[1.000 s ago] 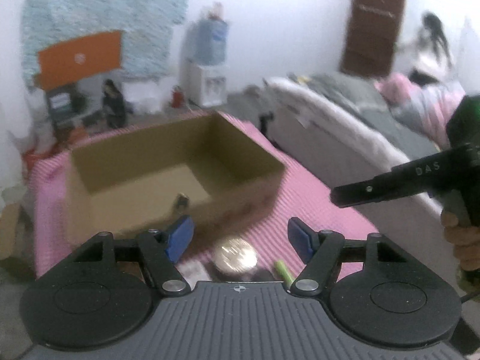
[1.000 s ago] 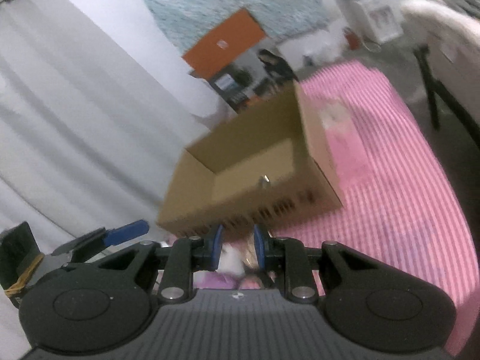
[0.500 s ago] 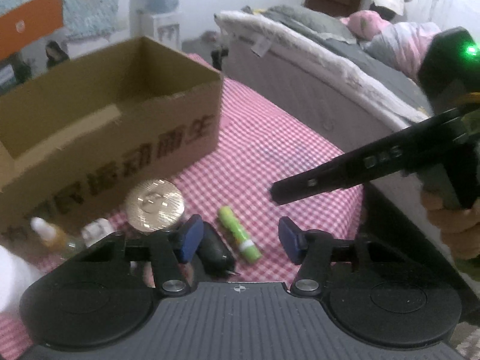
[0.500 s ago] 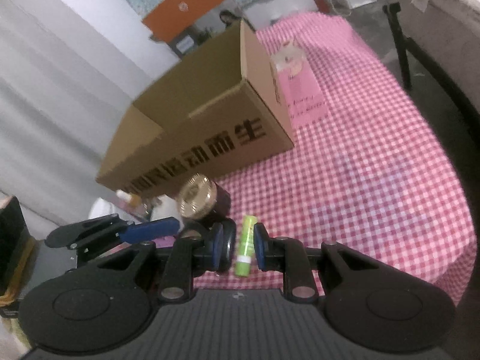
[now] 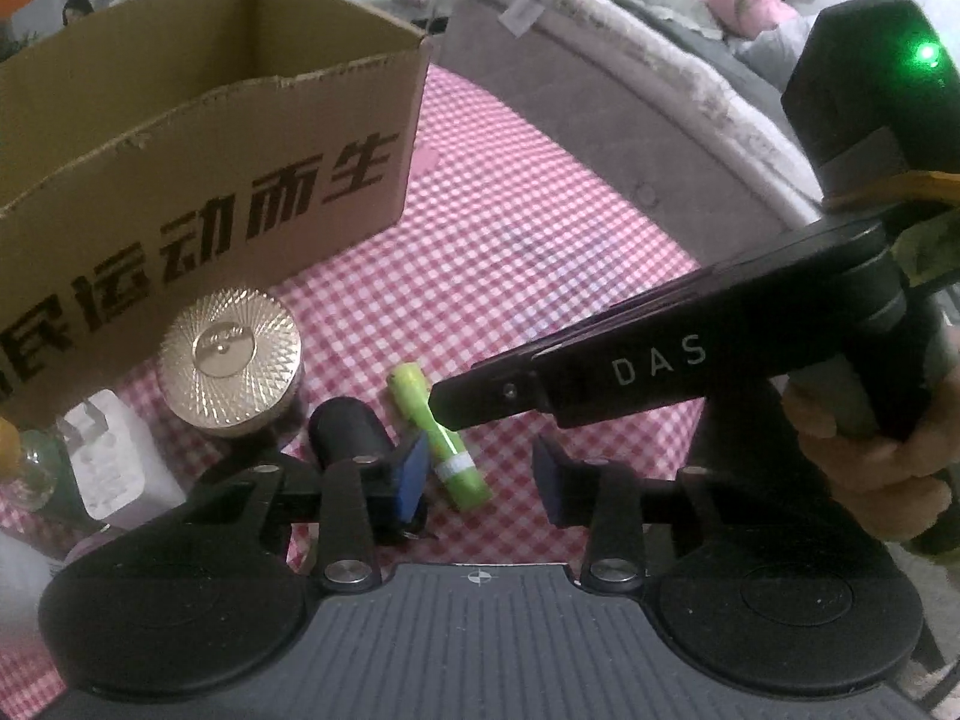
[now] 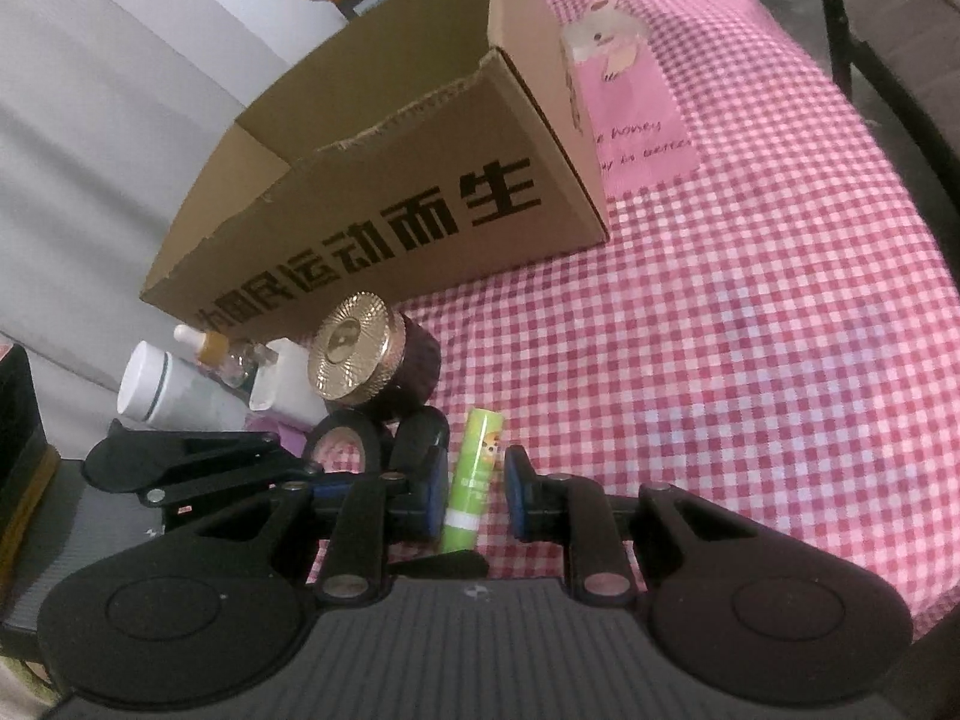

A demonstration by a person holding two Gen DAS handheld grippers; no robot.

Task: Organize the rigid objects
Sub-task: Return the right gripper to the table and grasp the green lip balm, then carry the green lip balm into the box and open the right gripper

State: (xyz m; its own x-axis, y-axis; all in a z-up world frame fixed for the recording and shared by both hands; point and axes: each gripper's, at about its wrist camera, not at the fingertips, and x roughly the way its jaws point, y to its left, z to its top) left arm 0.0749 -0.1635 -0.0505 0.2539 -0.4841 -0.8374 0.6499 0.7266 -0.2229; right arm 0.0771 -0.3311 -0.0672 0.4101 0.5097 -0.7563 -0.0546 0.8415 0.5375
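Note:
A green lip balm tube [image 6: 474,468] lies on the pink checked cloth, between the open fingers of my right gripper [image 6: 471,495]. It also shows in the left wrist view [image 5: 438,438], where the right gripper's tip [image 5: 474,402] hangs over it. My left gripper [image 5: 480,480] is open and empty just behind it. A gold-lidded jar [image 5: 231,354] and a roll of black tape [image 6: 342,441] stand close by. The open cardboard box [image 6: 420,180] is behind them.
A white tube [image 6: 162,390], a dropper bottle [image 6: 219,354] and a white charger [image 5: 111,456] lie at the left by the box. A pink card [image 6: 630,114] lies beside the box. A bed [image 5: 630,60] runs along the right.
Both grippers have come down from above the box to the table's front edge. The right gripper has opened wider around the green lip balm tube.

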